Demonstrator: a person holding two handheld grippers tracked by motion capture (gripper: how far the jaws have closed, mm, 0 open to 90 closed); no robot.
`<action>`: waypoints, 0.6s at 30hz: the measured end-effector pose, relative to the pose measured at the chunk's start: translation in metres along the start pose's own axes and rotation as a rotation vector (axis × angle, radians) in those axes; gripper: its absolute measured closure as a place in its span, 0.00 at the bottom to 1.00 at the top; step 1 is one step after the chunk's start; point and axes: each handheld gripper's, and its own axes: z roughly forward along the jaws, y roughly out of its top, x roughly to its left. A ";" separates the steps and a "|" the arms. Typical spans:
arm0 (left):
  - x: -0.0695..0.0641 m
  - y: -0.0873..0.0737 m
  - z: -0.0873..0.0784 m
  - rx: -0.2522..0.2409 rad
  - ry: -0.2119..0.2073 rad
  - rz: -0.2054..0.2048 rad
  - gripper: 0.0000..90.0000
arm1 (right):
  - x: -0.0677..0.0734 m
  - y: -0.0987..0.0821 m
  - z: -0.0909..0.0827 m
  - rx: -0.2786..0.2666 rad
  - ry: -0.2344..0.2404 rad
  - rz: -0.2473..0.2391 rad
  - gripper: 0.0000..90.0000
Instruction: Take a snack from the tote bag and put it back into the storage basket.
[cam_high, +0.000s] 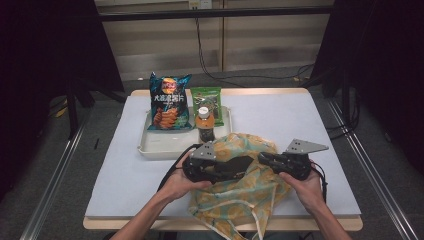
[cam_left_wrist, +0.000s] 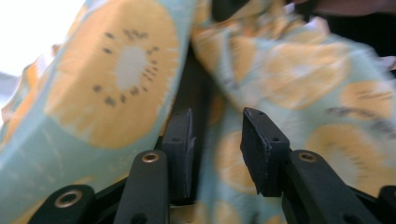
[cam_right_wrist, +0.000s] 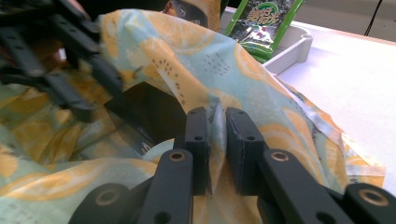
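A soft, crumpled fabric bag printed with orange fruit slices on pale blue is spread at the lower centre of the high view. A fold of its rim is pinched between the right gripper's flat black pads. The left gripper is seen parted, cloth lying loose between its pads.

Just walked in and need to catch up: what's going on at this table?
A person is working a fruit-print cloth bag at the near edge of the table with two hand-held grippers. The right gripper is pinching a fold of the bag's rim; the left gripper has fabric between its jaws, which stand apart. Behind the bag, a white tray holds a blue chip bag, a green snack packet and a bottle.
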 end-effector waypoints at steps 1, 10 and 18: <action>0.003 -0.001 0.001 -0.004 0.012 -0.013 0.68 | 0.000 0.000 0.000 0.001 0.000 -0.003 0.89; 0.013 -0.002 0.001 0.013 0.081 -0.024 0.41 | 0.000 -0.001 0.000 0.008 0.000 -0.002 0.85; 0.019 -0.014 0.011 0.048 0.077 -0.016 0.36 | -0.001 -0.004 -0.001 0.009 -0.008 0.001 0.79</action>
